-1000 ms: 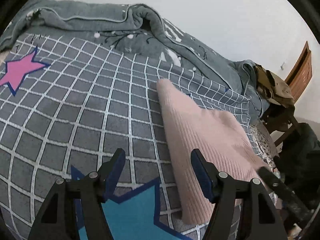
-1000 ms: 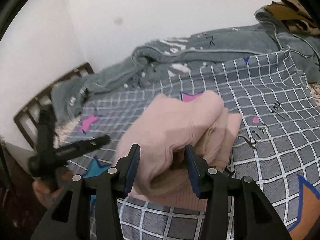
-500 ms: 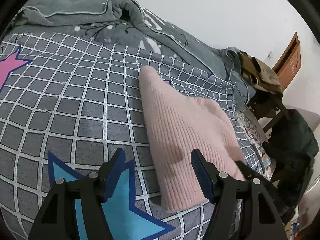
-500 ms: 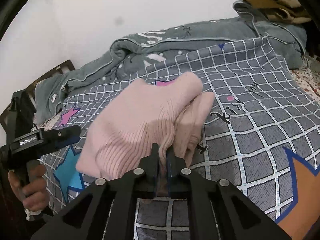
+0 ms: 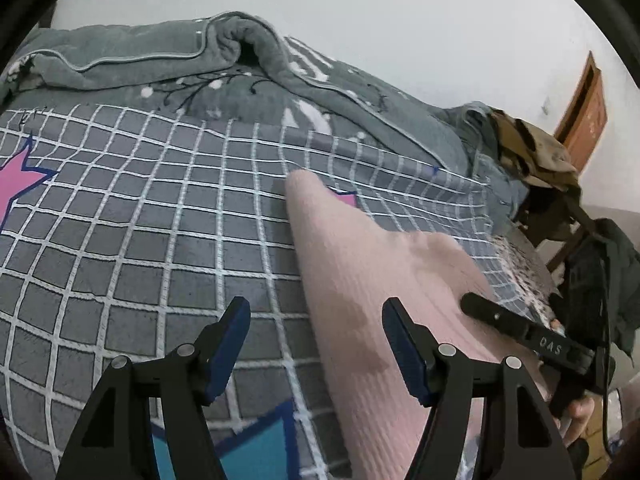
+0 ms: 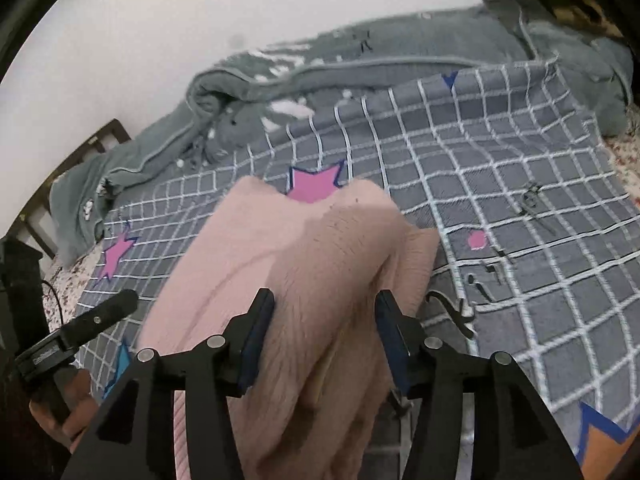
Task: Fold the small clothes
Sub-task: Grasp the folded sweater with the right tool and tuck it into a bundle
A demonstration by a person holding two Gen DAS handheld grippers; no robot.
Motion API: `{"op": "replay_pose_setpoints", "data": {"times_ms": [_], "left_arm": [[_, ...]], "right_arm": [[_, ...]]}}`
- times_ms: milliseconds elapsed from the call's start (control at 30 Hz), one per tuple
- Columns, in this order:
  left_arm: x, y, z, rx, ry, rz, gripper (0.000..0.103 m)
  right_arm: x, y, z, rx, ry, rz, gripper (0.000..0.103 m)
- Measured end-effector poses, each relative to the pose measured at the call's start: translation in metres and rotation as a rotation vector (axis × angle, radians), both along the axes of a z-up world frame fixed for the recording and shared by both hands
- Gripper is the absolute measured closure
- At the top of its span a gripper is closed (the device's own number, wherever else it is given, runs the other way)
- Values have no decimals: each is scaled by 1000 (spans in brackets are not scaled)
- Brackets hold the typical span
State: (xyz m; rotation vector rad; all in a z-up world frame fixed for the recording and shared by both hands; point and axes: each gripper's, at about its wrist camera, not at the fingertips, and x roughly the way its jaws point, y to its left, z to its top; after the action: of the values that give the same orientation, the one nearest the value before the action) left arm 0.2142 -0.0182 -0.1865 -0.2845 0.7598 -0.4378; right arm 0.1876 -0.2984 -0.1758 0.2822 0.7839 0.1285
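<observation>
A pink ribbed knit garment lies folded on the grey checked bed cover. It also shows in the right wrist view, bunched up between the fingers. My left gripper is open, low over the cover at the garment's left edge, and holds nothing. My right gripper is open with the fuzzy pink cloth lying in the gap between its jaws. The right gripper's body shows at the garment's right side in the left wrist view. The left gripper's body shows at the left in the right wrist view.
A rumpled grey quilt lies along the wall at the back of the bed. A chair with brown and dark clothes stands at the bed's right end. A dark headboard is at the left end.
My right gripper closed on the pink cloth half a second ago and has now opened again. My left gripper stayed open and shifted slightly along the garment's left edge.
</observation>
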Motion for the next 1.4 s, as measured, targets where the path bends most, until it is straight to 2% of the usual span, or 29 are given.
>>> {"op": "replay_pose_setpoints", "data": {"times_ms": [33,100,133,167,233,300,367,400,467,633,833,900,967,1033,1100,1233,1300,1367,1400], "left_arm": [[3,1,-2,-2,2,6,36],[5,1,-3,-20,9,2,36],[6,1,-4,-31,14,-3,36],[6,0,-4,-36,15,-7,36],[6,-3,-5,-42,18,-18,36],[5,-6,-5,-49,24,-32,36],[3,-10,-6,-45,31,-40,36],[1,-12,-6,-40,32,-45,36],[-5,-16,-5,-27,26,-58,36],[-29,-19,-1,15,-12,-91,36],[-48,-11,-2,45,-21,-82,36],[-50,-7,0,41,-23,-73,36],[-51,-2,1,33,-23,-62,36],[-51,2,1,26,-21,-51,36],[-50,4,1,20,-18,-47,36],[-41,5,0,7,0,-40,36],[-35,4,0,-10,7,-36,36],[-29,3,1,-35,17,-33,36],[-25,1,0,-50,22,-32,36]], "right_arm": [[3,1,-4,0,-4,0,52],[3,6,-6,-13,-34,21,75],[-3,6,1,-6,-92,59,84],[-8,4,6,4,-138,71,85],[-17,-10,14,18,-204,50,85],[-11,-20,4,-7,-158,10,85],[-2,-22,-12,-16,-85,8,76],[-2,-23,-16,-13,-72,7,74],[-10,-24,-8,-16,-94,0,62],[-54,-23,11,-20,-161,-20,60],[-96,-8,14,58,-161,29,60],[-97,1,8,34,-151,-5,61],[-95,8,-1,-30,-126,-33,97],[-94,6,-11,-85,-124,-63,97],[-95,4,-14,-99,-123,-75,98],[-91,12,-21,-169,-75,-50,97],[-91,7,-17,-132,-74,-35,93],[-86,-2,-8,-71,-81,-34,76],[-84,-3,-5,-57,-86,-36,73]]}}
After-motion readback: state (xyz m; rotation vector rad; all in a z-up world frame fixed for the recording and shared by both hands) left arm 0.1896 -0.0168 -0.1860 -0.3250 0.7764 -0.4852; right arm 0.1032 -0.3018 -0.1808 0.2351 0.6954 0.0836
